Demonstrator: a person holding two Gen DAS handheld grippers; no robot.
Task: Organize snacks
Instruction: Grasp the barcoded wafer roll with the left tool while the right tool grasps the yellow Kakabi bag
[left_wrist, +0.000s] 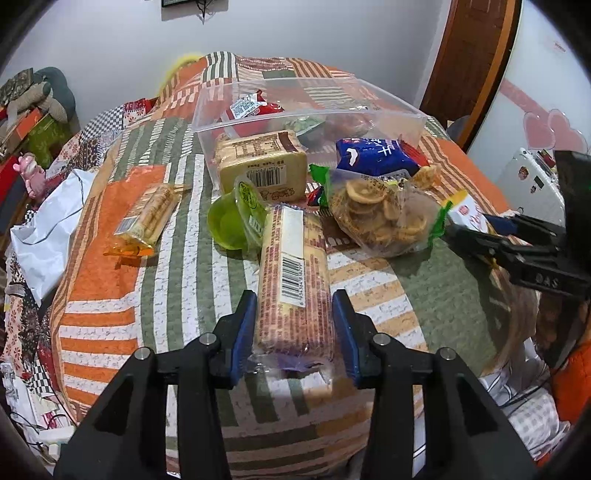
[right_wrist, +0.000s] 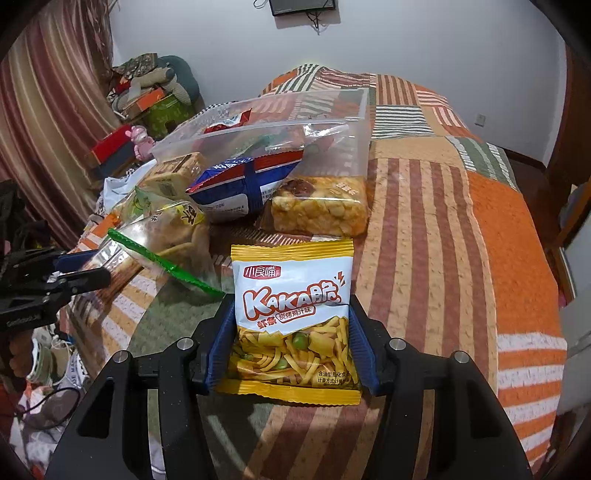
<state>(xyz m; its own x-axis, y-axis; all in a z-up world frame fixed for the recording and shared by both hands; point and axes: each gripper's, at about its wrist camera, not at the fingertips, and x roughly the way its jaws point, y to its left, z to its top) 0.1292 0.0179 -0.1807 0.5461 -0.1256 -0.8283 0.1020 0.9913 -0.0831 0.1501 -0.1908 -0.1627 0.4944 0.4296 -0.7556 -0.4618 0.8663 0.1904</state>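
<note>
My left gripper (left_wrist: 295, 321) is shut on a long biscuit pack (left_wrist: 291, 277) with a barcode, its blue pads pressed on both sides of the near end. In the right wrist view, my right gripper (right_wrist: 291, 343) is shut on a yellow and white snack bag (right_wrist: 291, 295), held upright above the quilt. That right gripper (left_wrist: 480, 240) also shows at the right edge of the left wrist view. A clear plastic bin (left_wrist: 388, 107) stands behind the loose snacks with a red packet and other packs inside.
On the patchwork quilt (left_wrist: 369, 288) lie a green jelly cup (left_wrist: 225, 225), a yellow bread pack (left_wrist: 264, 162), a bag of round crackers (left_wrist: 380, 218), a blue bag (left_wrist: 373, 155), a wafer pack (left_wrist: 147, 218) and a puffed rice block (right_wrist: 321, 206). Clutter lines the left side.
</note>
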